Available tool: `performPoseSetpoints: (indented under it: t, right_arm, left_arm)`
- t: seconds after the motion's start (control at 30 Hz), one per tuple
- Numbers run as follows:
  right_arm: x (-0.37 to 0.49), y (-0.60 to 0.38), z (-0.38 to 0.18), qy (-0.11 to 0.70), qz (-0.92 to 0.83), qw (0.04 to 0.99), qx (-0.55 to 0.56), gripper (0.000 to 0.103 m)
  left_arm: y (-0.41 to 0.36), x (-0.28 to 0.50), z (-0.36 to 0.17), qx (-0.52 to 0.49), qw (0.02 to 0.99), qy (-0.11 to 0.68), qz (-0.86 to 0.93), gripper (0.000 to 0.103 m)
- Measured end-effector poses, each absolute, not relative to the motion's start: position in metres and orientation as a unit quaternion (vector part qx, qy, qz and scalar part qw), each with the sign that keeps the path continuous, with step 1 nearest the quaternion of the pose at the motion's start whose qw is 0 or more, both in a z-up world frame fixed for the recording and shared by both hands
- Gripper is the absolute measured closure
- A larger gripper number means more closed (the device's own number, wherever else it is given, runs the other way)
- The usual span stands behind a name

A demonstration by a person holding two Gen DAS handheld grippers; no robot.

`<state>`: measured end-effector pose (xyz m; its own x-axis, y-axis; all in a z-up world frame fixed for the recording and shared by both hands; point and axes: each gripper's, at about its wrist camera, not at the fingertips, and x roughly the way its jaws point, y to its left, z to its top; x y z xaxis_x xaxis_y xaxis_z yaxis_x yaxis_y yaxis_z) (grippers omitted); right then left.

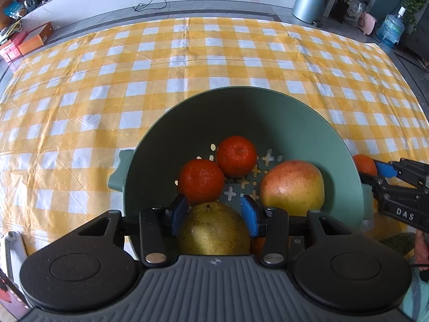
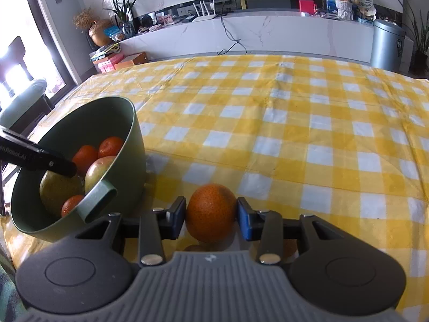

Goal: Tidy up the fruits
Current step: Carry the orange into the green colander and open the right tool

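A green strainer bowl point(image 1: 241, 91) holds two mandarins point(image 1: 201, 178), a red-yellow apple point(image 1: 292, 186) and a yellow-green pear point(image 1: 211, 230). My left gripper point(image 1: 214, 209) reaches down into the bowl, its blue pads against the pear's two sides. In the right wrist view the bowl point(image 2: 80, 107) stands at the left, and a black finger of the left gripper point(image 2: 48, 163) lies over the pear point(image 2: 57, 187). Right of the bowl, my right gripper point(image 2: 211, 212) has its pads against an orange point(image 2: 211, 216) low over the cloth. That orange point(image 1: 364, 165) also shows beside the bowl's right handle.
A yellow-and-white checked cloth point(image 2: 295, 134) covers the table. Past its far edge run a white marble shelf point(image 2: 268, 35), a silver bin point(image 2: 386, 44) and boxes point(image 1: 34, 39). A person's hand point(image 1: 422, 247) shows at the right edge.
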<state>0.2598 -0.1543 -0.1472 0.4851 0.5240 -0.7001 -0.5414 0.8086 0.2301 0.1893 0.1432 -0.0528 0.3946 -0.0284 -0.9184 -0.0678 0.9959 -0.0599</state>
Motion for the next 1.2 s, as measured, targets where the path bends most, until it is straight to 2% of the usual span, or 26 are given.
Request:
performPoseSetpoints:
  t: [0.37,0.57,0.87,1.2]
  right_arm:
    - [0.243,-0.169,-0.113,0.335,0.322,0.885,0.025,0.065]
    - [0.229,-0.163,-0.086,0.31,0.371,0.874,0.046,0.065]
    - [0.237,-0.105,-0.072,0.368,0.433,0.819,0.085,0.065]
    - [0.248,-0.033,-0.091,0.436,0.422,0.794,0.044,0.065]
  left_arm:
    - [0.147,0.159,-0.045,-0.072,0.847,0.526,0.011,0.051]
    - [0.139,0.145,-0.045,-0.056,0.864,0.499,0.01,0.051]
    - [0.141,0.13,-0.047,-0.052,0.876,0.479,-0.006,0.051]
    - [0.15,0.123,-0.048,-0.073,0.884,0.461,-0.014,0.056]
